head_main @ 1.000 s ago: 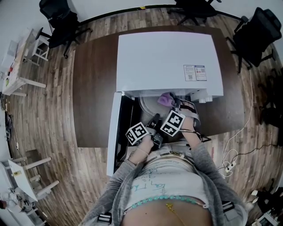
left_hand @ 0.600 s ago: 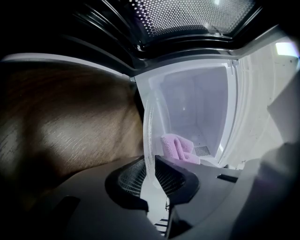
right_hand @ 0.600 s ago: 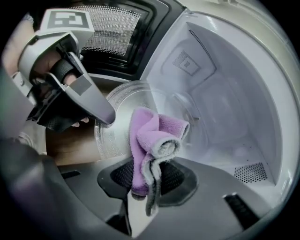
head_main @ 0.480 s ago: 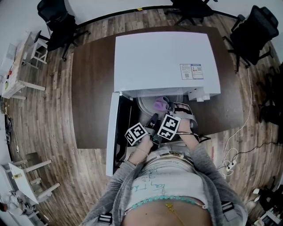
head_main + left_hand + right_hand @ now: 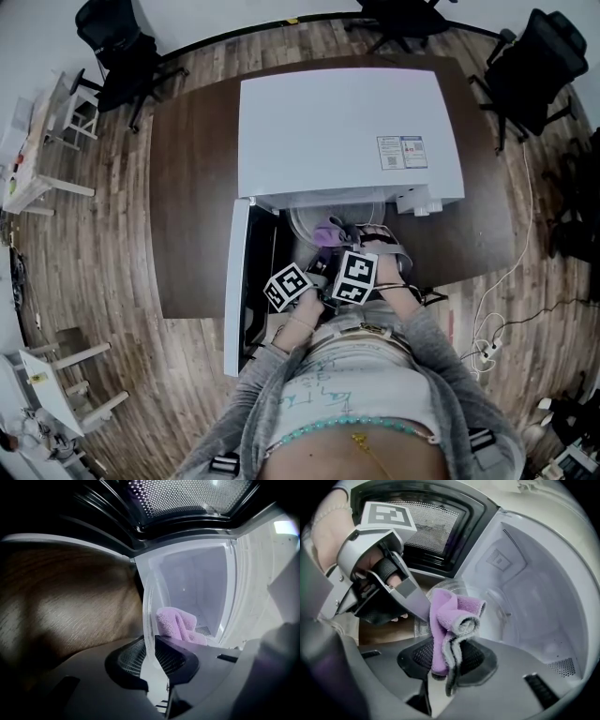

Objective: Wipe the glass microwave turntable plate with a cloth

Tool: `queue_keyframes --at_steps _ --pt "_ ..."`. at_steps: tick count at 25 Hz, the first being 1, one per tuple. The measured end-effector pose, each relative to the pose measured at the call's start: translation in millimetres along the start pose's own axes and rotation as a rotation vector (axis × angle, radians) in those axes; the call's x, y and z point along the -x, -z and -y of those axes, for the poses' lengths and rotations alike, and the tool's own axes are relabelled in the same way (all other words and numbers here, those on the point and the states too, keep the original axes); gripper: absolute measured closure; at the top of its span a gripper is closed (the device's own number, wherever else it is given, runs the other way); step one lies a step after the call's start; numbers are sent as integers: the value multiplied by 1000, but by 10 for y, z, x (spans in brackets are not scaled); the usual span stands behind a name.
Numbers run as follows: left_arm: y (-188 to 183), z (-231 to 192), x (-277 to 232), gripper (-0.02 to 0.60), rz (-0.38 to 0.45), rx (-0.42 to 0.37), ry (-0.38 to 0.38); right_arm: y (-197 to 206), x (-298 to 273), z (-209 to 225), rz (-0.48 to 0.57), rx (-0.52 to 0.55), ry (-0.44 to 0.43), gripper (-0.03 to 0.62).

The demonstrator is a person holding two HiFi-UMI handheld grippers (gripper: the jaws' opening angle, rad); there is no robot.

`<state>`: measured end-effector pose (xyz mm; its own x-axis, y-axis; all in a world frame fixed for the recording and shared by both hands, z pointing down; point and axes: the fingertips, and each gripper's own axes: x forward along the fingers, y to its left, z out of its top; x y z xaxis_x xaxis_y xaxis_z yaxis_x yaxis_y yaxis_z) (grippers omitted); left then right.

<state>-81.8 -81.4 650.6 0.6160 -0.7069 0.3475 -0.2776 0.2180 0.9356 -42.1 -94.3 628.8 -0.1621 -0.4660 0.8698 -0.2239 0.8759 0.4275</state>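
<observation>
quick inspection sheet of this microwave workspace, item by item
surface: brown table, white microwave on it, door swung open
job's things: glass plate at the microwave's mouth; purple cloth at it, contact unclear
clutter: nothing seen
grippers: left gripper shut on the glass plate's rim; right gripper shut on the purple cloth
cables: white cable running to a power strip on the floor
surroundings: wooden floor, black office chairs, white tables at left
</observation>
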Motion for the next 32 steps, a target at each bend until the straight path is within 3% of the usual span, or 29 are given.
queue_keyframes --at_steps 13,32 --pt "-1 55 -28 517 32 4 12 -150 50 -1 159 -40 -27 477" --pt "-19 70 -28 520 115 10 8 -8 219 148 237 42 -2 477"
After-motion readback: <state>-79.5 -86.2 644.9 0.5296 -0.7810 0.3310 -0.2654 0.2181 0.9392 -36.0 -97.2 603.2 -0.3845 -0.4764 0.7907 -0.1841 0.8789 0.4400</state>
